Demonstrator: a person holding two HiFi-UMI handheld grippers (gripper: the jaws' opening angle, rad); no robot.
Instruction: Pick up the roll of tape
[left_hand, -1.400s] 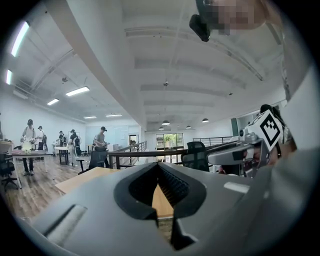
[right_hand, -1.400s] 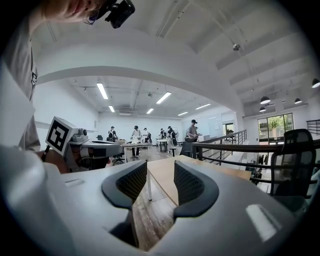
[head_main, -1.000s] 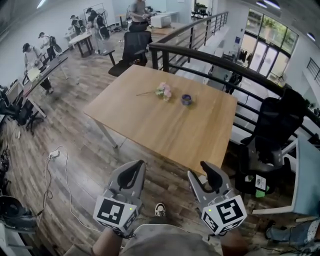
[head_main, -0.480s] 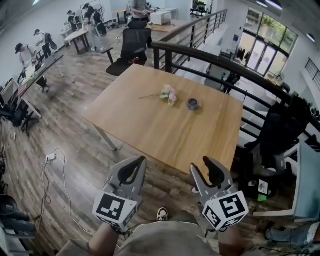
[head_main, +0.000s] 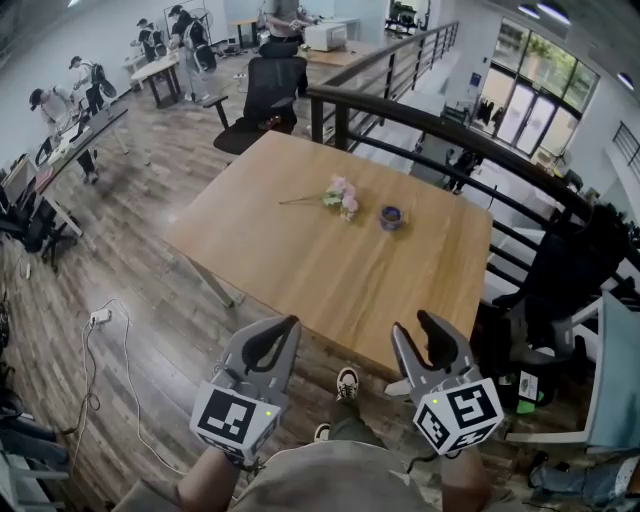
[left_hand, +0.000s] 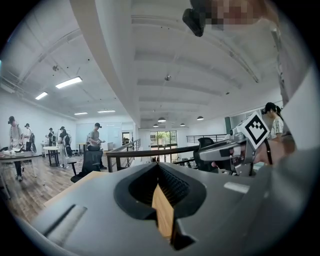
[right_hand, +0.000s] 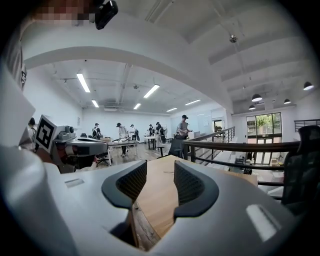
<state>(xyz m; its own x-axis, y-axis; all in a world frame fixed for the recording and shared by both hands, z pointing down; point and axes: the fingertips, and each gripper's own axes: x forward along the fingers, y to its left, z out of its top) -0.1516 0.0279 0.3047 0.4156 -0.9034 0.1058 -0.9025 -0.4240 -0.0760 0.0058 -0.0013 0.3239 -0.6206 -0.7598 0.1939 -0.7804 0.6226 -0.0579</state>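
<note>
- Two grippers are up in front of me. My left gripper (head_main: 268, 345) has its fingers pressed together on nothing. My right gripper (head_main: 425, 345) has its fingers apart, and nothing is between them either.
- If I reach with the left one like that, I think the closed fingers would only bump the tape away.
- My shoe (head_main: 347, 382) is on the floor close to the near edge of the desk (head_main: 300, 255). I could knock the desk and make things roll.
- The flowers (head_main: 342, 194) lie near the tape, so I might brush them or grab them by mistake.
- The roll of tape (head_main: 391, 216) sits far across the desk, well away from both grippers. It looks small, so a bad pinch could push it toward the far side, by the railing (head_main: 440, 125).
</note>
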